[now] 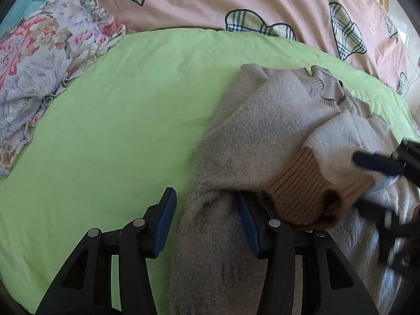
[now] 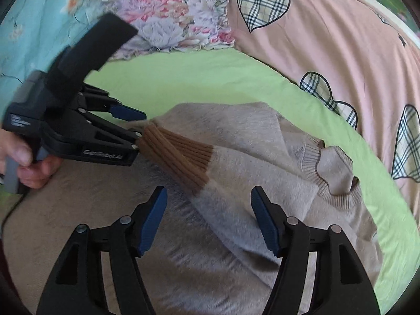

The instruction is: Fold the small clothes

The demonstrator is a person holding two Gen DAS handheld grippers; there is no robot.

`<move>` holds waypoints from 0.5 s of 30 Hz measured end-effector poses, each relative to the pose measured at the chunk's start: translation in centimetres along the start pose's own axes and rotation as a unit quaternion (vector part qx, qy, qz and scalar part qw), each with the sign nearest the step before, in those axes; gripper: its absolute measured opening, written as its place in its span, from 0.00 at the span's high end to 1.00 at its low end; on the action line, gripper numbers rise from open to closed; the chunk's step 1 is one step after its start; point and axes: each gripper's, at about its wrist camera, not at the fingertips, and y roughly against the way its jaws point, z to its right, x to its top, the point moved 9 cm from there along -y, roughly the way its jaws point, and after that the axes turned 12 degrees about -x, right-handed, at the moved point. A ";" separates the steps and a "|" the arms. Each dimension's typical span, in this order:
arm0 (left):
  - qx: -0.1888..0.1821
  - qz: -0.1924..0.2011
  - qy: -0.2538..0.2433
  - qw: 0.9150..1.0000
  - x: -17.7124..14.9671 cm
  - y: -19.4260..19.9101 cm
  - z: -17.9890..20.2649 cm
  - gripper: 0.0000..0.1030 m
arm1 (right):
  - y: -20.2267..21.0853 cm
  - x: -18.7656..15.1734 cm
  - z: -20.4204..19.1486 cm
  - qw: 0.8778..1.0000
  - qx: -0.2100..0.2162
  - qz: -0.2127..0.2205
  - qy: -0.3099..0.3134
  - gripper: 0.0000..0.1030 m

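The left tongs are seen spread wide beside the brown cuff of the sweater; the right tongs hang released above it. The sleeve is best laid flat across the body.

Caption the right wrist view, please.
Open right gripper over a beige sweater; left gripper by its brown cuff.

green bed sheet, pink quilt, floral pillow
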 end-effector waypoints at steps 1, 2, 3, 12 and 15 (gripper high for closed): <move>0.002 -0.001 0.000 1.000 0.1 0.0 0.1 0.52 | -0.2 0.0 0.6 1.000 0.003 -0.006 -0.021 0.83; 0.005 -0.001 -0.001 1.000 0.3 -0.1 0.2 0.52 | -0.3 0.2 1.6 0.998 0.008 -0.008 -0.054 0.90; 0.008 -0.001 -0.002 1.000 0.4 -0.2 0.2 0.52 | 0.1 0.3 3.3 0.994 0.016 -0.003 -0.106 0.92; 0.043 0.016 0.056 0.997 0.8 -0.6 -0.3 0.51 | 4.6 -8.1 18.7 0.883 -0.012 0.019 -0.468 0.94; 0.045 0.021 0.075 0.996 0.6 -0.6 -0.3 0.51 | 4.7 -11.9 20.4 0.858 -0.030 0.002 -0.512 0.94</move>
